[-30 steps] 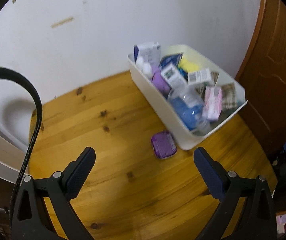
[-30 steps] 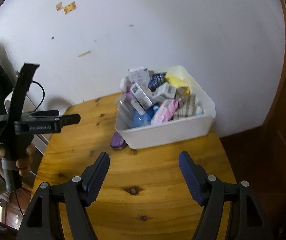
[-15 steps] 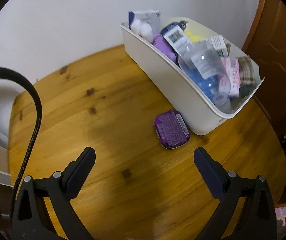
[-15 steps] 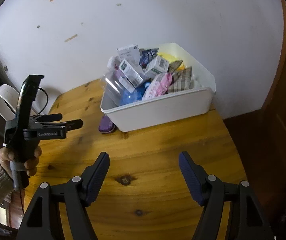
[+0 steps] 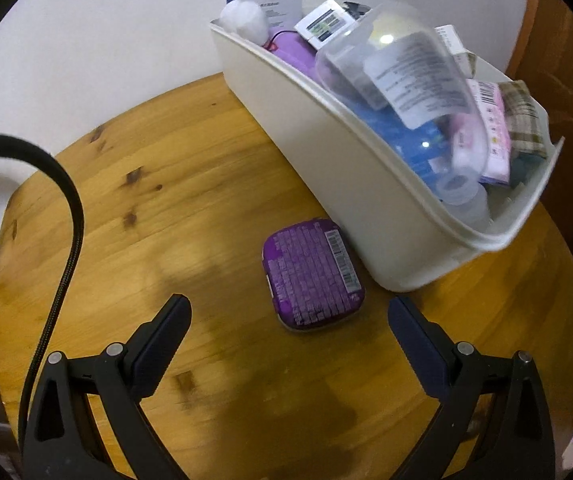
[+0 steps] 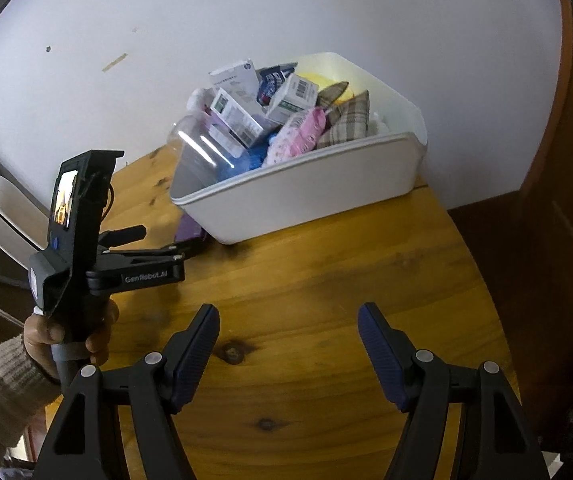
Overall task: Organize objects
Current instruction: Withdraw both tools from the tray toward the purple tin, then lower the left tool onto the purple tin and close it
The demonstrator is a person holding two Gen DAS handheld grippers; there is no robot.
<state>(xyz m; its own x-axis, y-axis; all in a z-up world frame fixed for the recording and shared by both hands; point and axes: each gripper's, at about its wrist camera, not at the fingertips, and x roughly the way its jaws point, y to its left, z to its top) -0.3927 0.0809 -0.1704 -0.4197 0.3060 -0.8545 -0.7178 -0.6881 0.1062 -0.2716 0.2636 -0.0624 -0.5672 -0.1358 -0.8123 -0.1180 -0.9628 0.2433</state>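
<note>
Left hand-held gripper (image 5: 288,326): released, jaws spread wide and nothing between the pads; it tilts steeply down over the worktop with the purple tin just ahead of the gap, which reads as lining up to straddle the tin before a pinch.
Right hand-held gripper (image 6: 288,346): also released and empty; it hangs over bare wood near the front edge of the worktop, well apart from everything, seemingly kept out of the way while the left one works.
Left hand (image 6: 68,334): wraps the handle of the left tool, with a knitted sleeve at the wrist.
Purple tin (image 5: 312,274): the one loose thing, lying flat, printed side and barcode up, just beside the bin's long wall near its nearer corner; whether it touches the wall I cannot tell. Lying flat and low, it probably calls for a grip across its sides.
White bin (image 5: 326,160): stands toward the back edge of the worktop by the wall, open-topped and heaped above its rim.
Bin contents: a clear plastic bottle (image 5: 402,76) lying on its side on top, small cartons (image 6: 238,114), a pink packet (image 6: 296,138), a plaid pouch (image 6: 346,120), a cotton ball (image 5: 246,20) and blue material underneath.
Worktop (image 5: 146,208): knotty pine with rounded corners, otherwise bare.
Judgement: with the bin so full, the tin would have to rest on the heap and could slide off.
</note>
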